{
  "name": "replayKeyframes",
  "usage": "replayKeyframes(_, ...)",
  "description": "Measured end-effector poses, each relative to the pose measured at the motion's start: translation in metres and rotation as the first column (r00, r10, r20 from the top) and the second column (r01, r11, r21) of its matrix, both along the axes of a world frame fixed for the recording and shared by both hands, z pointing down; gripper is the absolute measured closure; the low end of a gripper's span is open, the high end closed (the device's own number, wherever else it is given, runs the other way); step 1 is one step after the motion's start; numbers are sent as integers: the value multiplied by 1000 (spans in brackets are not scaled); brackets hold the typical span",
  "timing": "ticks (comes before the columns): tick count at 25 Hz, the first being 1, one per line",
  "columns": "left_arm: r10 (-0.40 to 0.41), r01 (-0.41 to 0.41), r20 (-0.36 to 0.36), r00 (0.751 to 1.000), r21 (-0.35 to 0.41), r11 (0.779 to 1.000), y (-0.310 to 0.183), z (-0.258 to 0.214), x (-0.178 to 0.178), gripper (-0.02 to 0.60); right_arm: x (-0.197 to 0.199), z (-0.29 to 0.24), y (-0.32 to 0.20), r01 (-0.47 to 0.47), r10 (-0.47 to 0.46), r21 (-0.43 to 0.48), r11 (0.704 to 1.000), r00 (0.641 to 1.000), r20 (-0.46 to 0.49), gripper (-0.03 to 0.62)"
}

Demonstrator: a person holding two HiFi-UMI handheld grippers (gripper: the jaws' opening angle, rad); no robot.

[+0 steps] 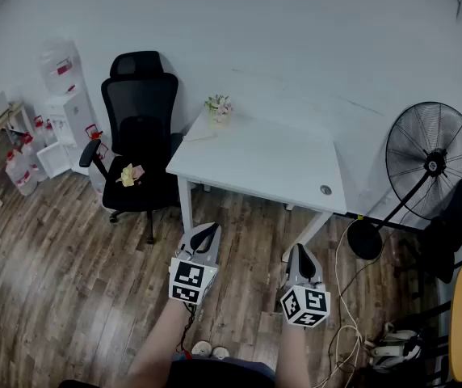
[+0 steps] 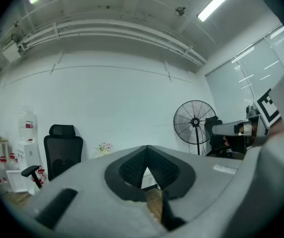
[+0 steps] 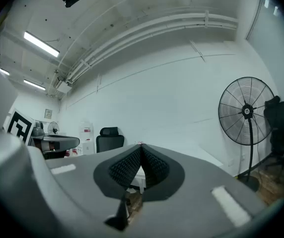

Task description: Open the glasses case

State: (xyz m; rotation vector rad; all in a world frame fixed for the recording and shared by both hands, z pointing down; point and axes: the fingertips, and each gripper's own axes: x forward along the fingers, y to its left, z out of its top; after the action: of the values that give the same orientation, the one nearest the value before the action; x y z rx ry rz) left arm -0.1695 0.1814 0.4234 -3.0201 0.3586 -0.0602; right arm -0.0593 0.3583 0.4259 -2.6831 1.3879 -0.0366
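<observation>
No glasses case shows in any view. In the head view my left gripper [image 1: 206,232] and right gripper [image 1: 302,254] are held side by side over the wooden floor, pointing level toward the white table [image 1: 255,164]. Each stands short of the table's near edge. In the left gripper view the left gripper [image 2: 147,148] has its ribbed pads meeting at the tips with nothing between them. The right gripper [image 3: 141,146] looks the same in its own view, jaws together and empty.
A small flower pot [image 1: 219,106] and a small round object [image 1: 325,190] sit on the table. A black office chair [image 1: 138,128] stands to its left, a water dispenser [image 1: 65,95] further left. A pedestal fan [image 1: 433,164] and floor cables [image 1: 344,338] are at the right.
</observation>
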Motion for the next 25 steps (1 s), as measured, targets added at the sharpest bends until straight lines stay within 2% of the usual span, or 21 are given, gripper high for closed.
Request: replayKeyframes(25,7,-7,28,1000,-18,1000,-10,12,9,574,8,10,-13,5,-6,27,1000,999,35,583)
